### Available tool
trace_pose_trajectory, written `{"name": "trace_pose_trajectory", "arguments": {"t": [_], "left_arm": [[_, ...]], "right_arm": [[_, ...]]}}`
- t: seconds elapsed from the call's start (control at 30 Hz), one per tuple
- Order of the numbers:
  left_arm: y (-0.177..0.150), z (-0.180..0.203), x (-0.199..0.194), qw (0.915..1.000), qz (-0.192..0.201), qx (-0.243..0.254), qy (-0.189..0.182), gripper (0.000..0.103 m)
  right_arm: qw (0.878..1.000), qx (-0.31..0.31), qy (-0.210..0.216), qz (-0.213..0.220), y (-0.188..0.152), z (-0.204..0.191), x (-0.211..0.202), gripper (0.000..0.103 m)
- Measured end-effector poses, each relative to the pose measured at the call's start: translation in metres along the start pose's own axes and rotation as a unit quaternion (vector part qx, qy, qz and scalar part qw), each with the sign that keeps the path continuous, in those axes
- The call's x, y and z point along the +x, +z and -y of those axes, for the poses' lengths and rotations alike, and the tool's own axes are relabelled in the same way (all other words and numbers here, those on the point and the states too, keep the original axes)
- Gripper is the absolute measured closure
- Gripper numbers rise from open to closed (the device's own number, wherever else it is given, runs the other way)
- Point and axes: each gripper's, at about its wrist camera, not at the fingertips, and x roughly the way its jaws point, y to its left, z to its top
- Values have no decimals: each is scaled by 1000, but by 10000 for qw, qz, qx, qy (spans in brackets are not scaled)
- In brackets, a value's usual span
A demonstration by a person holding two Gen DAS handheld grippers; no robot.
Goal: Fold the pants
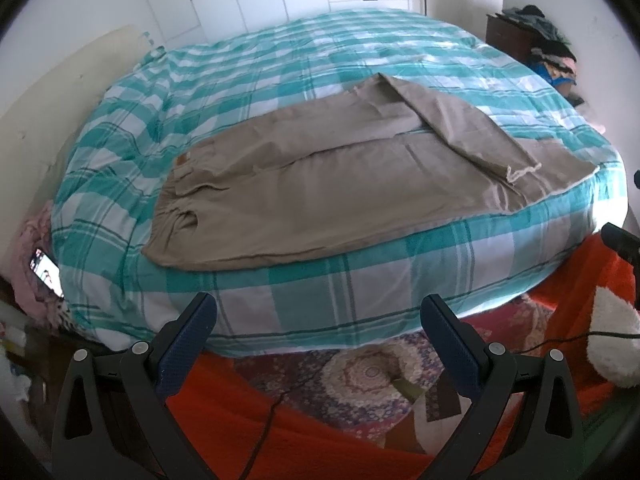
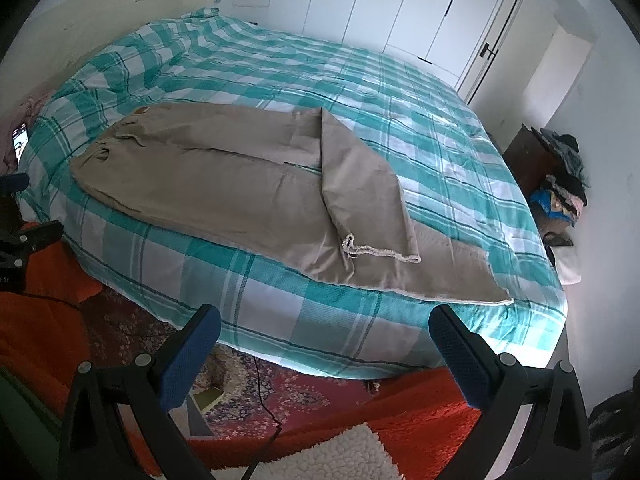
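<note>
Tan pants (image 1: pixel 320 184) lie spread on the bed near its front edge, waistband at the left, legs running right. The far leg is folded back across the near leg, its frayed hem (image 1: pixel 524 170) on top near the right end. The right wrist view shows the same pants (image 2: pixel 224 184) and hem (image 2: pixel 380 252). My left gripper (image 1: pixel 318 312) is open and empty, held off the bed's front edge below the pants. My right gripper (image 2: pixel 324 324) is open and empty, off the edge below the leg ends.
The bed has a teal and white checked cover (image 1: pixel 280 64). A phone (image 1: pixel 46 268) lies at its left side. An orange and patterned rug (image 1: pixel 360 384) with a black cable covers the floor. A dresser piled with clothes (image 2: pixel 560 168) stands at the right; white wardrobes (image 2: pixel 400 4) behind.
</note>
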Motion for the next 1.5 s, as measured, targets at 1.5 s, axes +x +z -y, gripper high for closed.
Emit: {"name": "trace_pose_trajectory", "arguments": {"t": [1.5], "left_arm": [[-1, 4, 7, 9999, -133, -13, -13, 1]], "right_arm": [[9926, 985, -391, -598, 4, 29, 18, 0]]}}
